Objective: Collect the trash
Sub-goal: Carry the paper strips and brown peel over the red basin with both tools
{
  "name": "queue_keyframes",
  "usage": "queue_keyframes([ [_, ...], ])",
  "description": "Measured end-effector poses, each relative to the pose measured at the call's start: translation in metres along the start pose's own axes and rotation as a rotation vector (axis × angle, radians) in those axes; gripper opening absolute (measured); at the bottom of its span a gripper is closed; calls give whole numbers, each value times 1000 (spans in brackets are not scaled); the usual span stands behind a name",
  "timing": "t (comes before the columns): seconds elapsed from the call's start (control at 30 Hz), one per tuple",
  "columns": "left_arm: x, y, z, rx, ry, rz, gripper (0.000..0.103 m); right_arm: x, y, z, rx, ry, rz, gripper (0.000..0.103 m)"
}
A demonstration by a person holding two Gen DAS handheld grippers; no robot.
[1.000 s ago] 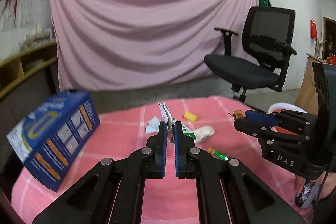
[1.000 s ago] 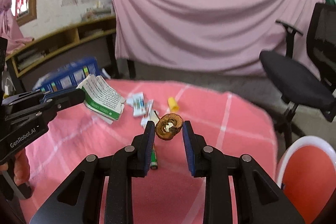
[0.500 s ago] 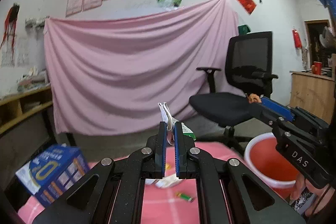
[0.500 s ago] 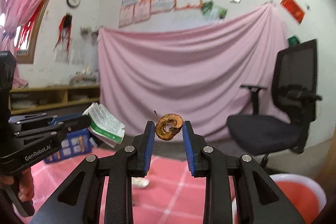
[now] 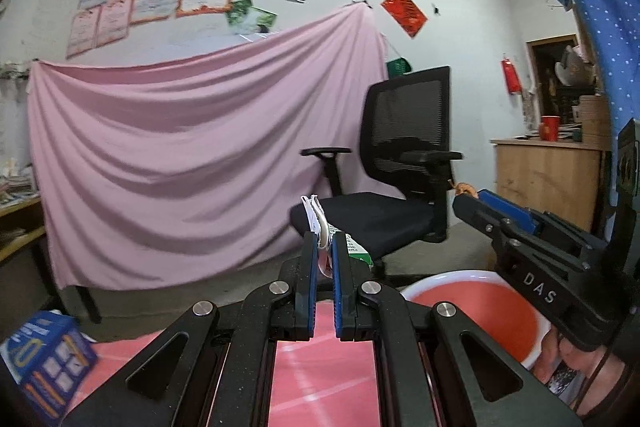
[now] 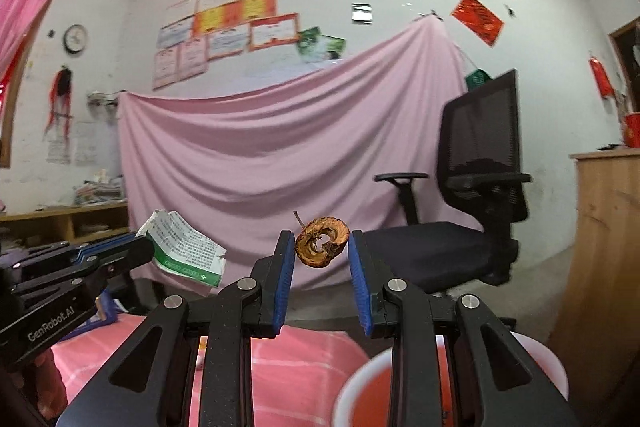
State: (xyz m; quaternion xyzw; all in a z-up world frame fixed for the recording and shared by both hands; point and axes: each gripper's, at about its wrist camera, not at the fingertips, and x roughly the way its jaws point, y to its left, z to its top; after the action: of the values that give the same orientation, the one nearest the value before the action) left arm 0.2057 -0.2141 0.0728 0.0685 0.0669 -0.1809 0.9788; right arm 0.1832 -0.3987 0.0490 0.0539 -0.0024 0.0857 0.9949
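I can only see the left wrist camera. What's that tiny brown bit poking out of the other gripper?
Observer: In the right wrist view it's a dried brown fruit ring with a little stem, pinched between the blue pads of the right gripper.
Operator: And mine? I just see a thin white edge.
Observer: Seen from the side, it's a flattened white-and-green paper carton covered in small print, sticking out of the left gripper.
Operator: Is there a clock anywhere?
Observer: Yes, a round white wall clock hangs high on the wall, left of the posters.
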Motion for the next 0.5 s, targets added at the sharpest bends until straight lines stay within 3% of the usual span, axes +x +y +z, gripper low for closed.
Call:
queue_keyframes([
  [0.3, 35, -42, 5, -3, 47, -95, 5, -1, -52, -8, 100, 90, -111, 26],
  [0.5, 53, -48, -4, -30, 109, -142, 5, 6, -76, -19, 173, 171, -153, 26],
])
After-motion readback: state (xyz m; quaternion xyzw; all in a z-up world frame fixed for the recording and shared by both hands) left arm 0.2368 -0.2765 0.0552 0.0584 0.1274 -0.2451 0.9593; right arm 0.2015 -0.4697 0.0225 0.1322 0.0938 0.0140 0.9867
